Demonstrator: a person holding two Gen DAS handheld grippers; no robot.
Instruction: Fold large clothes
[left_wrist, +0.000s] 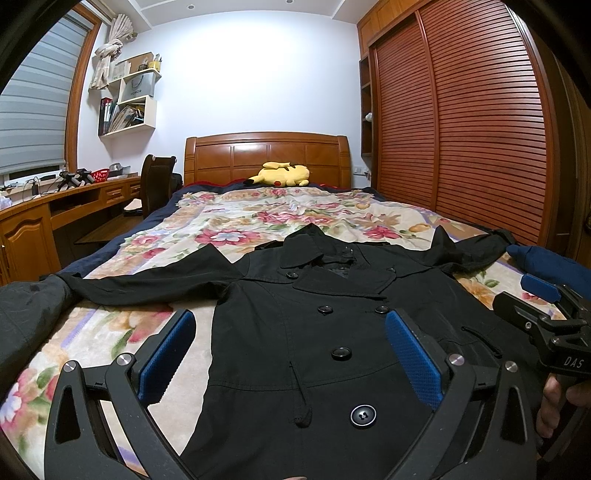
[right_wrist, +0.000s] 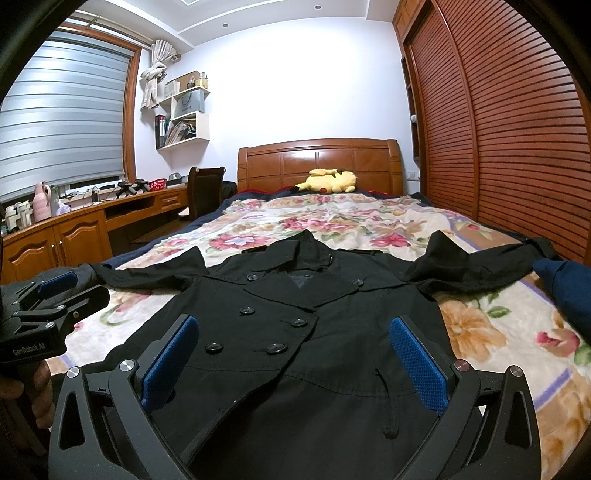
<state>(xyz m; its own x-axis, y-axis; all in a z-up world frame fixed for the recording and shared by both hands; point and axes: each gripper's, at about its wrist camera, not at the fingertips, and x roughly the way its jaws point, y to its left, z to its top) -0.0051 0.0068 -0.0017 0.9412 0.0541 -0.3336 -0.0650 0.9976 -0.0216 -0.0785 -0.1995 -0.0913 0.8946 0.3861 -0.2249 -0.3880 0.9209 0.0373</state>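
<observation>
Both claws, the left gripper (left_wrist: 290, 358) and right gripper (right_wrist: 295, 362), hang spread wide over the black double-breasted cotton coat (left_wrist: 332, 332). It looks soft, floppy and fairly heavy; I would pinch a sleeve cuff.

Coat (left_wrist: 280, 332): black woven cloth, matt, smooth; buttons (left_wrist: 362, 415) glossy dark plastic
Blanket (left_wrist: 236, 221): floral plush, fuzzy nap
Left tool (left_wrist: 290, 354), right tool (right_wrist: 295, 360): matt black plastic arms, bright metal pins, blue pads (left_wrist: 413, 362) with fine knurled texture
Headboard (left_wrist: 266, 155), wardrobe doors (left_wrist: 461, 122): varnished wood, semi-gloss, doors slatted
Plush toy (left_wrist: 282, 174): yellow pile
</observation>
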